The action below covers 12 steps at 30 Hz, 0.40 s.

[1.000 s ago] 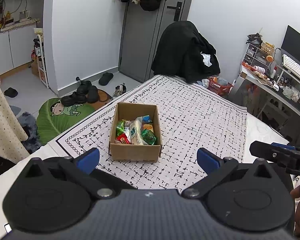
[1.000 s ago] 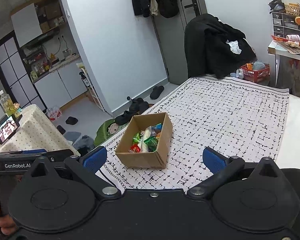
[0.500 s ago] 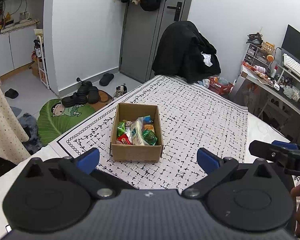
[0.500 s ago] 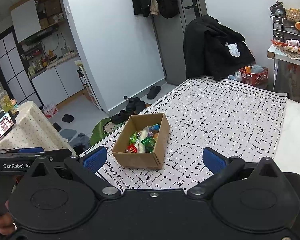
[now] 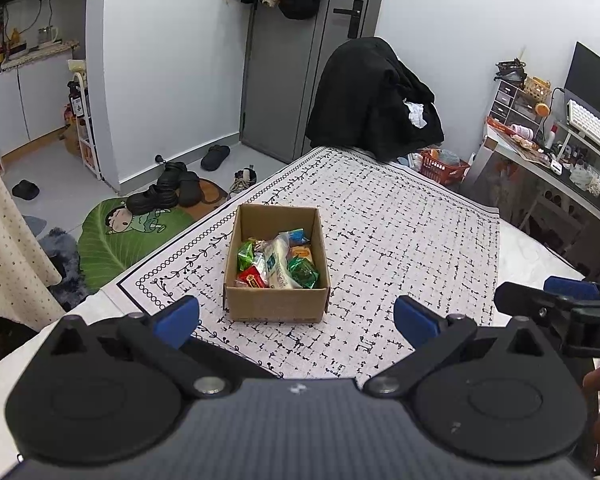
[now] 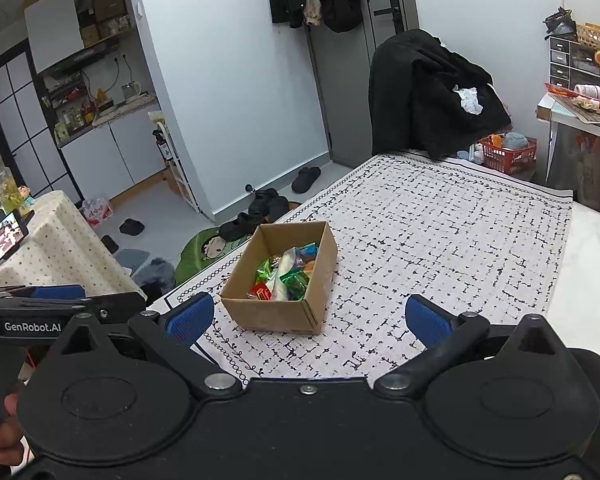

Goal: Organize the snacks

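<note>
A small cardboard box (image 5: 276, 304) (image 6: 276, 316) stands on the patterned tablecloth (image 5: 400, 240), holding several snack packets (image 5: 278, 266) (image 6: 286, 276) in green, red, white and orange wrappers. My left gripper (image 5: 296, 322) hangs above the table's near edge, short of the box, open with nothing between its blue pads. My right gripper (image 6: 308, 320) is beside it to the right, also open and empty, with the box ahead and slightly left. Each gripper shows at the edge of the other's view.
A chair draped with a black coat (image 5: 374, 96) stands at the table's far end, a red basket (image 5: 444, 166) beside it. A cluttered desk (image 5: 548, 160) lies to the right. Shoes (image 5: 164, 192) and a green mat (image 5: 124, 236) lie on the floor at left.
Both grippers have drifted slightly, so the box sits a touch nearer and more central in each view. Both stayed open and empty.
</note>
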Motion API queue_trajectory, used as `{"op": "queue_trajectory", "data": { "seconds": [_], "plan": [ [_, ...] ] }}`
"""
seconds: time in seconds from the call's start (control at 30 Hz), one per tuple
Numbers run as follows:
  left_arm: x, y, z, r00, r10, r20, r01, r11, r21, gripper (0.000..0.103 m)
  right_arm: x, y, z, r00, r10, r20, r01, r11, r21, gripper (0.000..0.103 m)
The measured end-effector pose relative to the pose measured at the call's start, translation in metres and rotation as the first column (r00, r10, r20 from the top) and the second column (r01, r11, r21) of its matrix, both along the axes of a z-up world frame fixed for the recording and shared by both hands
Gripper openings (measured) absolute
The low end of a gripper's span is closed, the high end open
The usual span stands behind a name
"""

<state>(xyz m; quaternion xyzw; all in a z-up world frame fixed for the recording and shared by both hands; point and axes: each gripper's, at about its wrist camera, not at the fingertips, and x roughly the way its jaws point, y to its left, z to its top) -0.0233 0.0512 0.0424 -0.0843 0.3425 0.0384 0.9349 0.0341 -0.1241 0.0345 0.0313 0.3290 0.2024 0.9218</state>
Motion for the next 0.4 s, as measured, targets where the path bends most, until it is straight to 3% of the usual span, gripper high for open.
{"op": "queue_trajectory", "data": {
  "seconds": [0.4],
  "plan": [
    [-0.0009,-0.0010,-0.0015,1.000,-0.011,0.009,0.011,1.000,0.023,0.103,0.0019,-0.0027,-0.0097,1.000,-0.016,-0.027,0.015,1.000,-0.012,0.103]
  ]
}}
